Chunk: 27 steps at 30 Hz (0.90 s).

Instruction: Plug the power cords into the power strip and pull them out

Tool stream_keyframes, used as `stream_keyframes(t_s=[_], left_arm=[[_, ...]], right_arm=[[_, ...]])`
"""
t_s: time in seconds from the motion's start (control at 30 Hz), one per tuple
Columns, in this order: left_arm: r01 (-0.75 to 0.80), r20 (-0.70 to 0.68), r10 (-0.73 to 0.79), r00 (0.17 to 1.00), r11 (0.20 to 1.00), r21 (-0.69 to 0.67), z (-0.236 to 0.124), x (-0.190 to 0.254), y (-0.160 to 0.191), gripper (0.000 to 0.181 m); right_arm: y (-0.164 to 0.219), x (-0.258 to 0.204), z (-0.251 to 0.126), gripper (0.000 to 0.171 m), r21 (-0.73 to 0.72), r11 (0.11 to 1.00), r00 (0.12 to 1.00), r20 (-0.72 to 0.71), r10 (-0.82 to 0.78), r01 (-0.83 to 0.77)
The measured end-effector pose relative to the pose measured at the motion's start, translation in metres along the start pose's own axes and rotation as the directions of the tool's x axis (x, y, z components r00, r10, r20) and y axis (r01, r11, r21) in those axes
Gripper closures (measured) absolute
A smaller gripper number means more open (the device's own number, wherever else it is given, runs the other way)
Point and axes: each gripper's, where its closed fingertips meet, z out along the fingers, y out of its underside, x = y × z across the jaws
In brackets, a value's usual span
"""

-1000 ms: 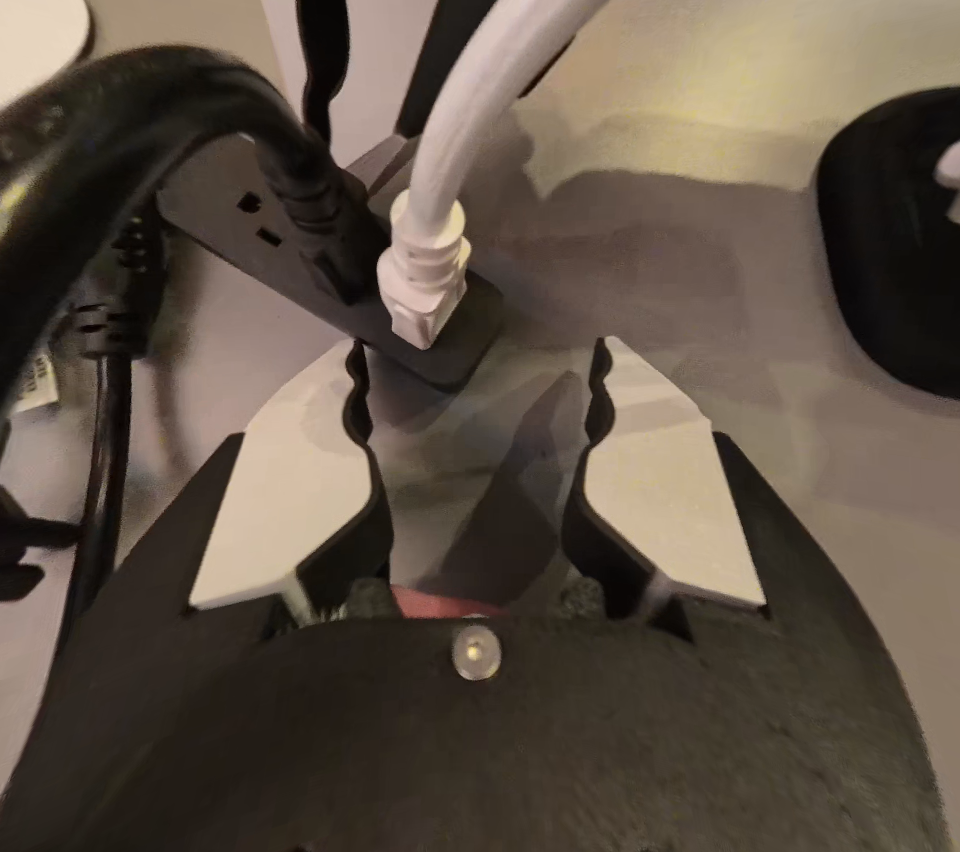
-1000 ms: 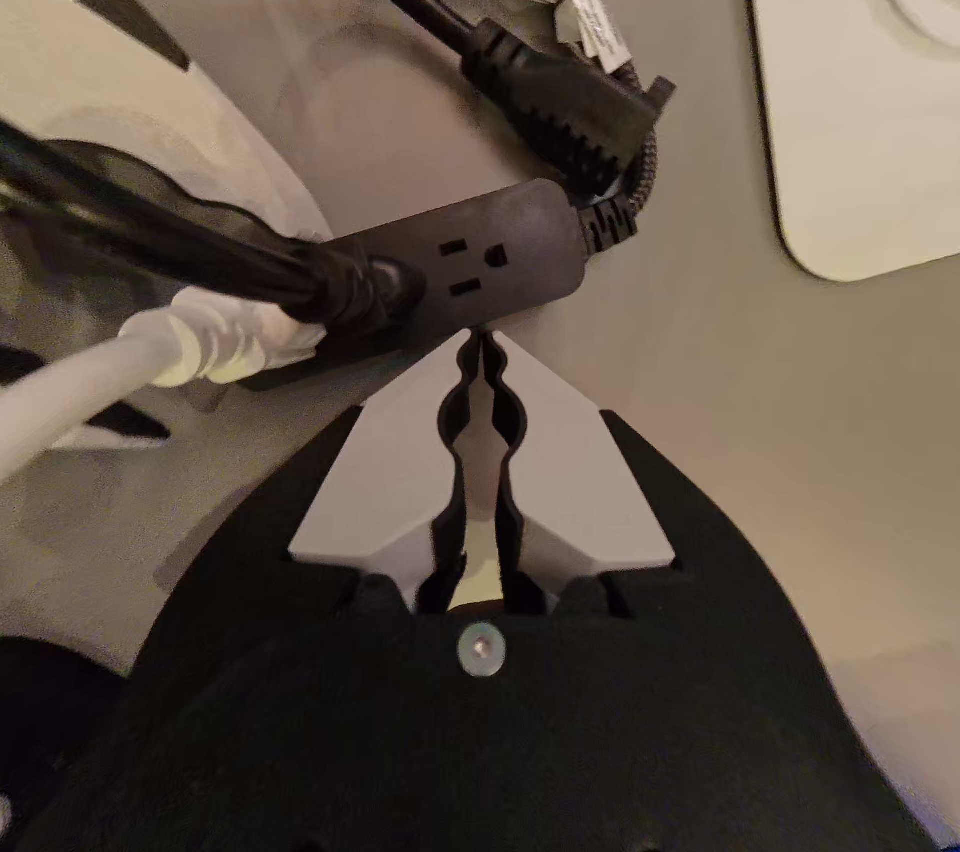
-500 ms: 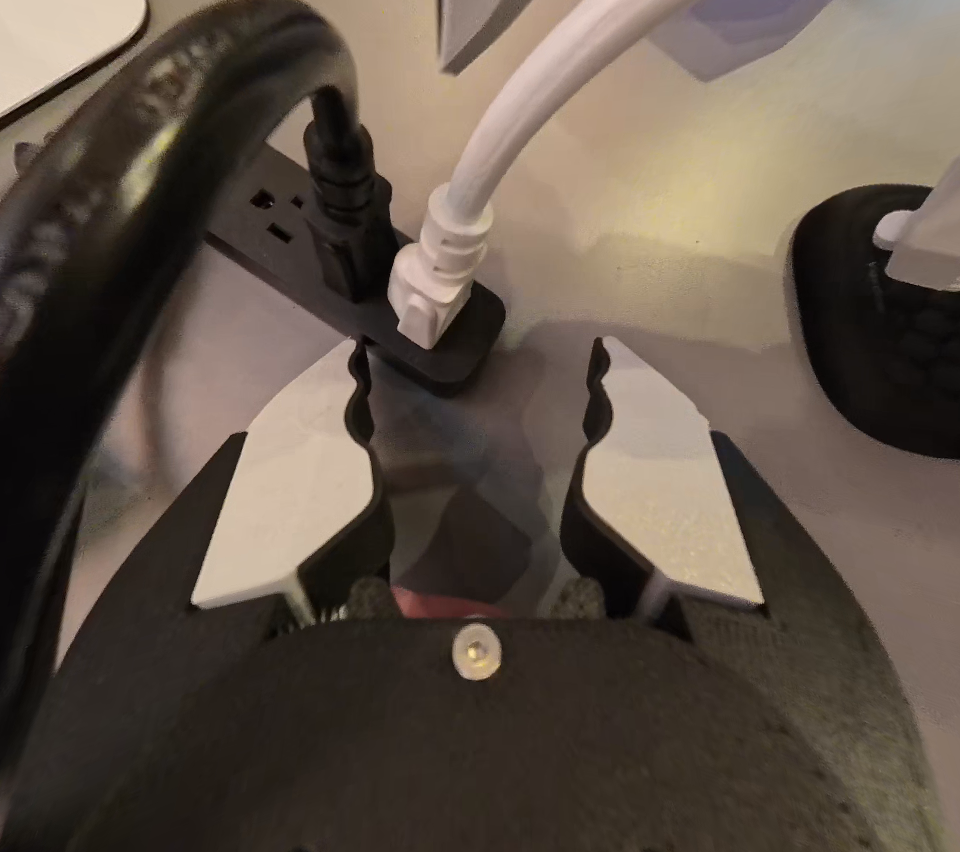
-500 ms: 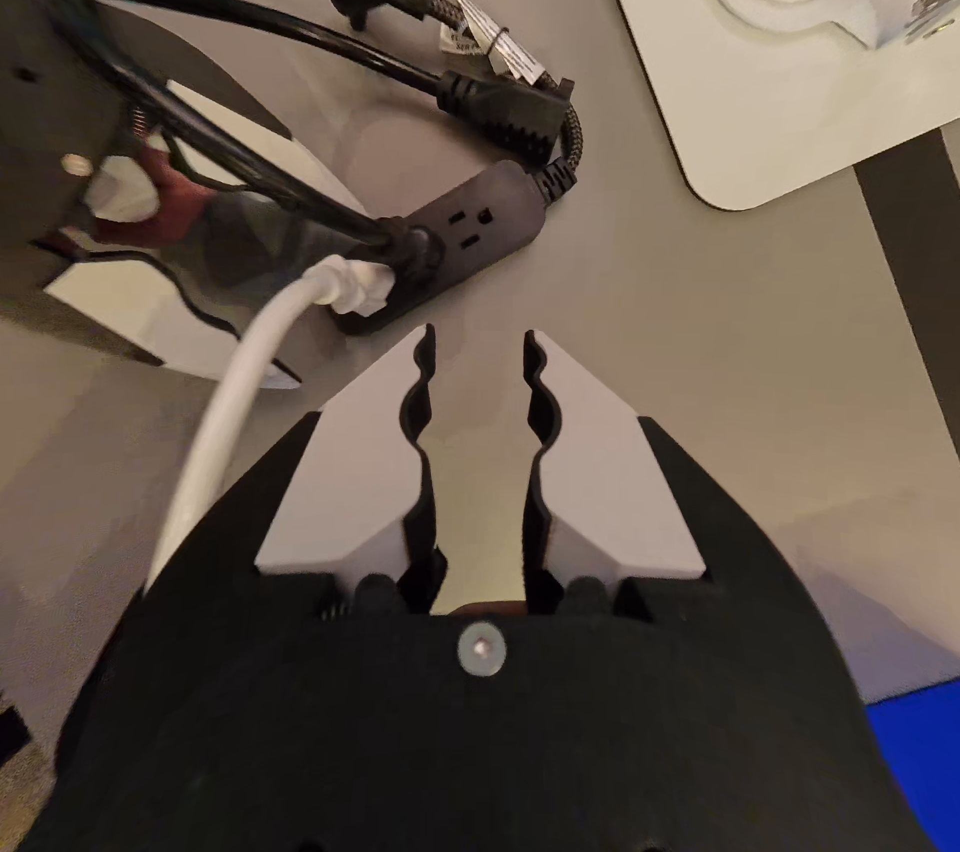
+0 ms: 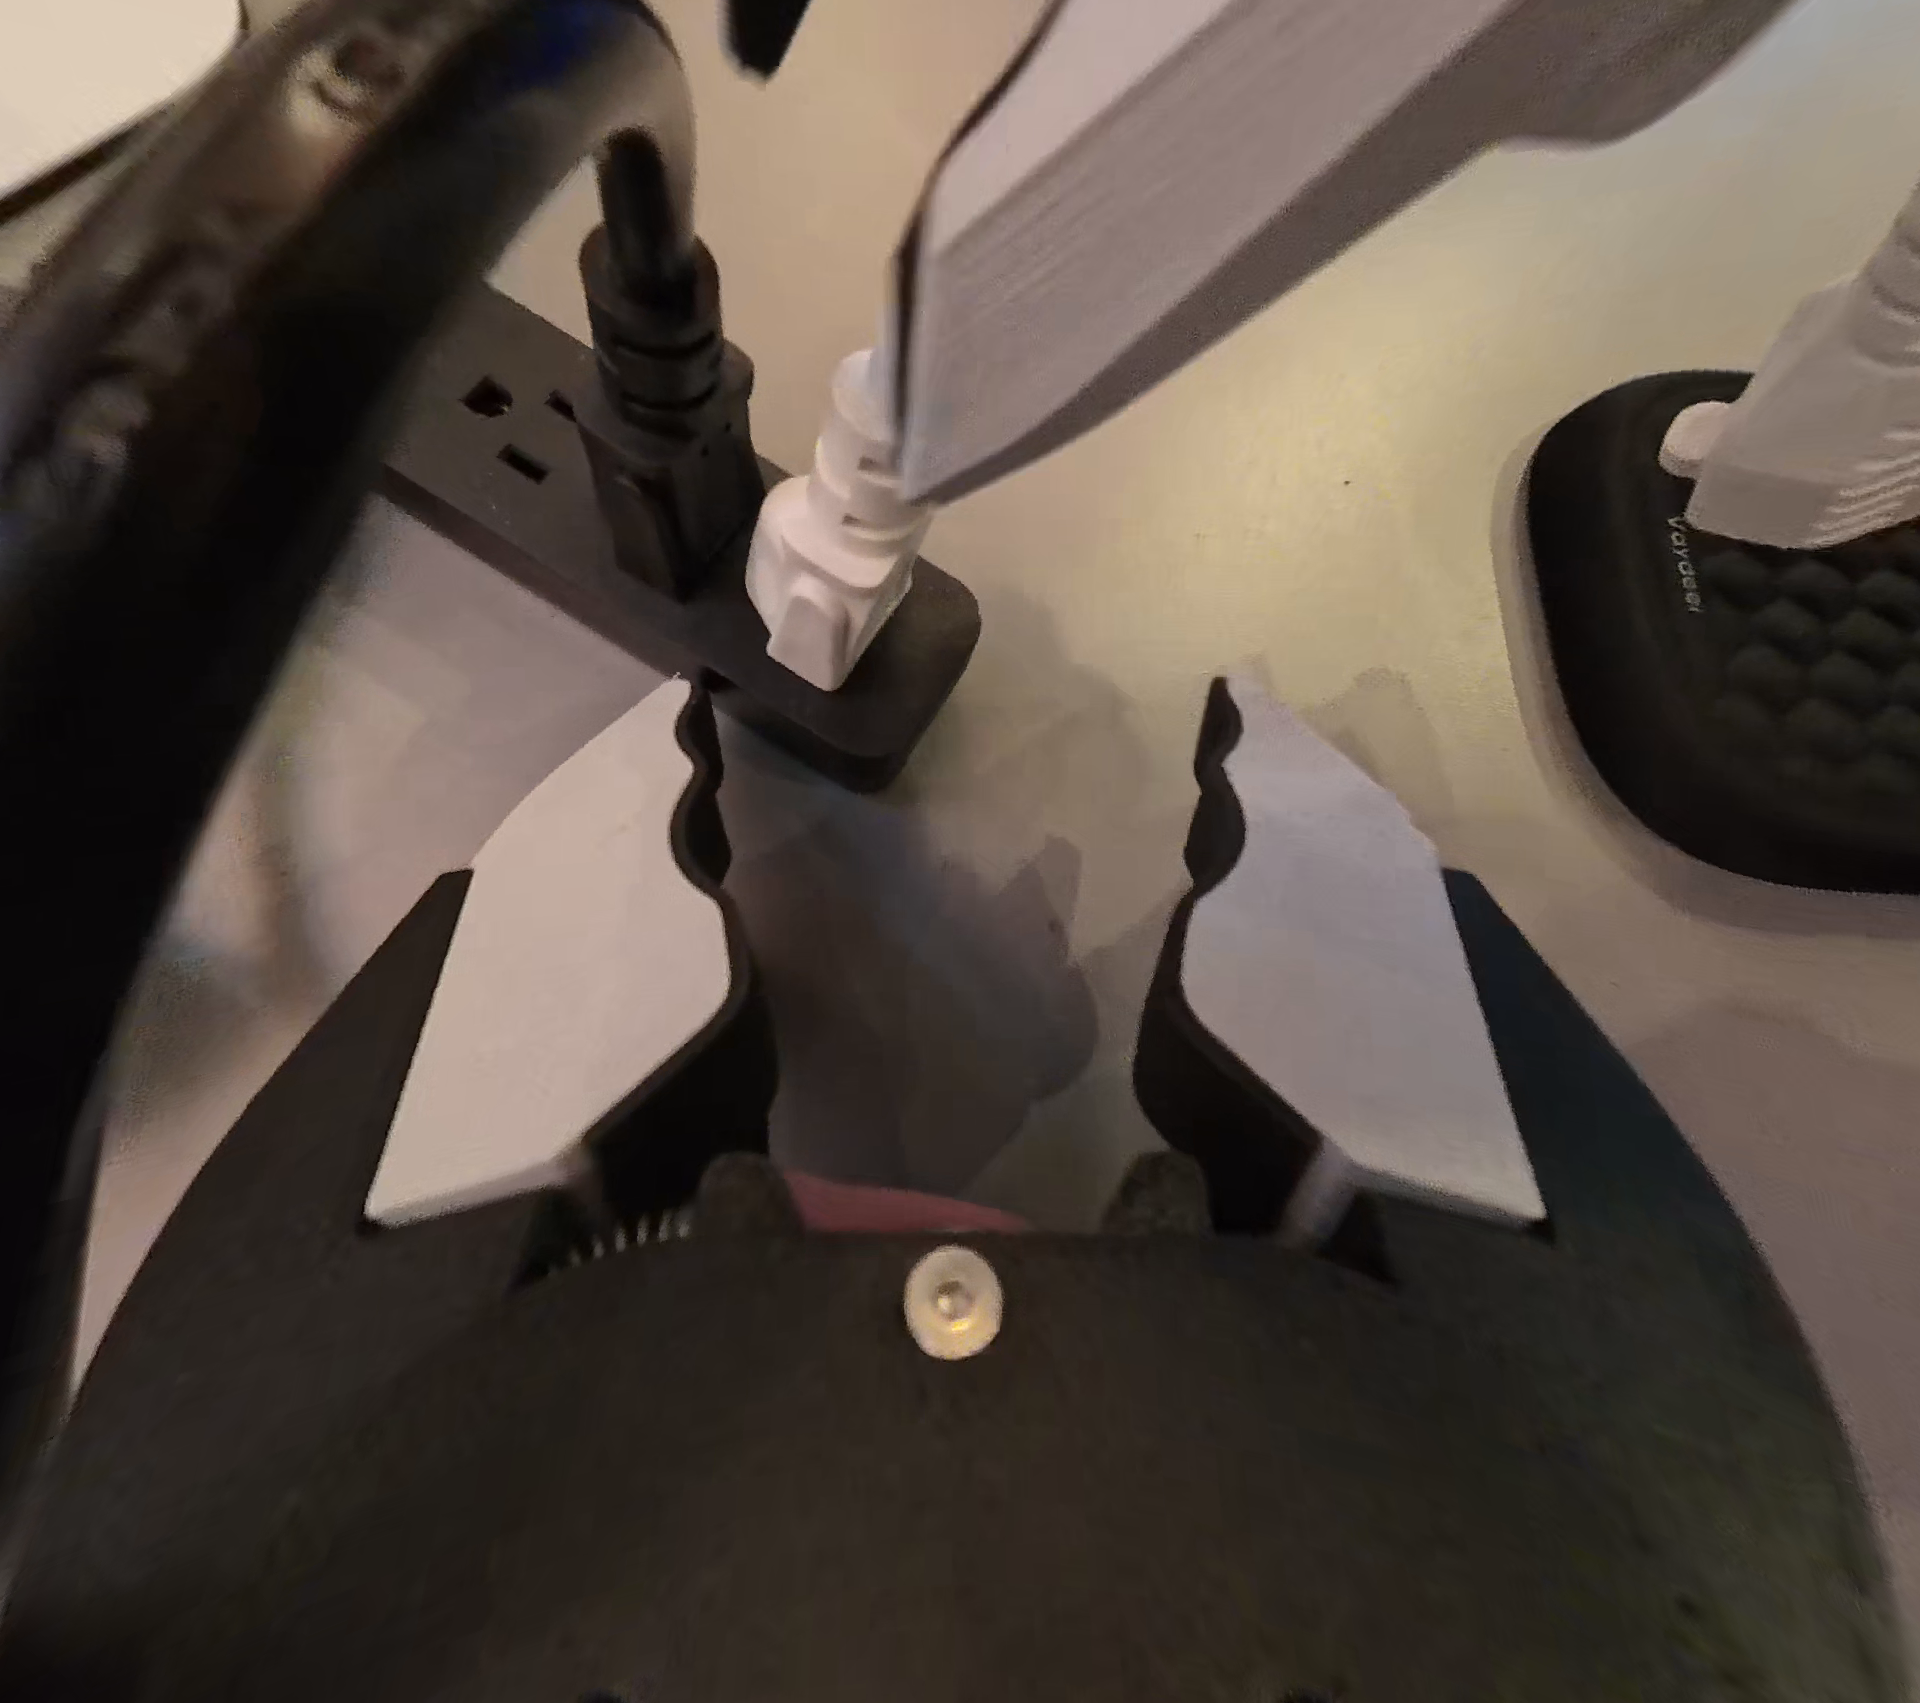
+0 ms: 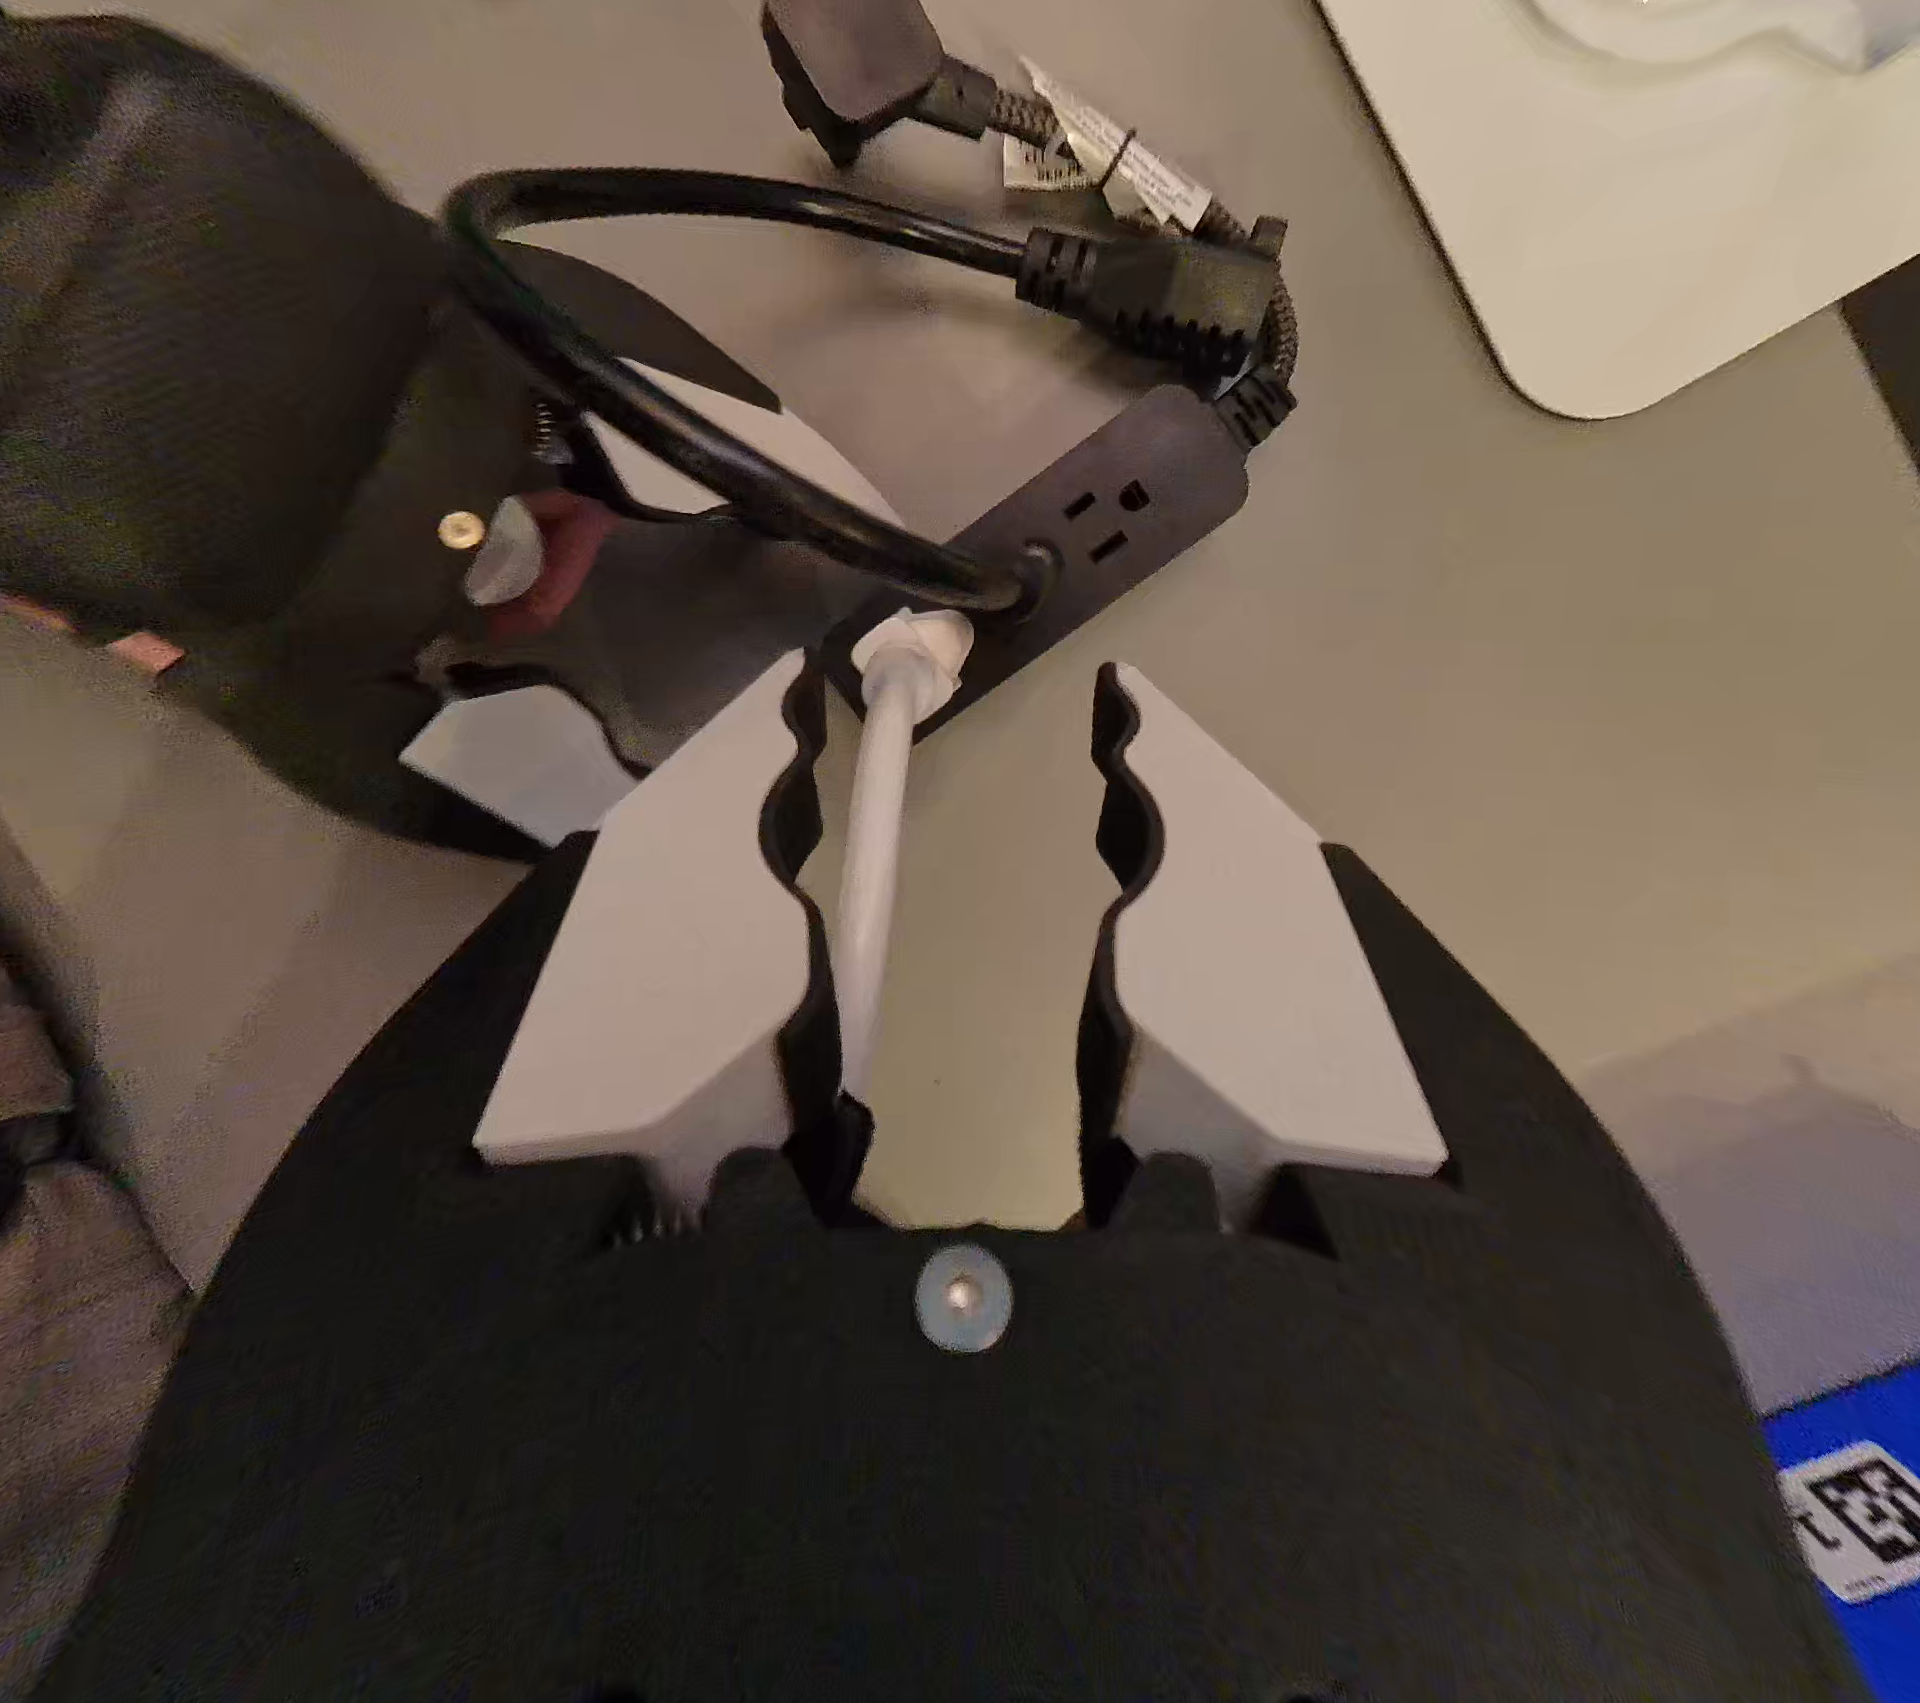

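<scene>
A black power strip (image 5: 540,531) lies on the grey table, also in the right wrist view (image 6: 1143,500). A black plug (image 5: 665,448) and a white plug (image 5: 831,583) stand in its sockets; one socket (image 6: 1107,515) is free. My left gripper (image 5: 956,708) is open and empty, its tips just short of the strip's near end. My right gripper (image 6: 956,687) is open above the white plug (image 6: 920,640), and the white cord (image 6: 873,874) runs between its fingers, close to the left one. The black cord (image 6: 675,427) arcs over the left gripper (image 6: 468,531).
The strip's own braided lead ends in a flat black plug (image 6: 852,32) with paper tags. The black cord's other connector (image 6: 1153,292) lies by the strip. A white tray (image 6: 1507,199) holds a clear glass piece. A black padded block (image 5: 1766,666) sits to the right. Some 7 centimeters of space lies between my two pairs of fingers. From the left gripper's tips to the socket (image 6: 1107,515) is close to 5 centimeters.
My right gripper went from shut against the strip's side to open, pulled back and up, and came over the white cord. My left gripper stayed open near the strip's end.
</scene>
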Motion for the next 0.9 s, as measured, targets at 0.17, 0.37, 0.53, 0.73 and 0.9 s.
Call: stream_keyframes(t_s=[0.17,0.37,0.53,0.73,0.9], left_arm=[[-0.006,-0.018,0.006,1.0,1.0,0.005,-0.002,0.006,-0.001,0.093],[-0.043,-0.086,0.039,0.995,0.998,-0.045,-0.005,0.023,0.006,0.096],[-0.207,-0.269,0.177,0.947,0.975,-0.086,-0.044,0.06,0.013,0.106],[-0.284,-0.363,0.292,0.885,0.956,0.078,-0.132,0.059,-0.015,0.122],[-0.29,-0.096,0.297,0.95,0.954,0.076,-0.111,-0.029,-0.043,0.123]], right_arm=[[0.002,0.006,0.032,0.135,-0.076,0.997,1.0,0.008,0.008,-0.007],[0.003,0.015,0.037,0.148,-0.171,0.973,0.986,-0.033,-0.165,0.157],[0.01,0.019,0.034,0.151,-0.198,0.895,0.915,0.025,-0.403,0.399],[0.015,0.014,0.032,0.152,-0.166,0.74,0.758,0.103,-0.645,0.652],[0.018,0.005,0.03,0.152,-0.119,0.613,0.624,0.143,-0.768,0.781]])
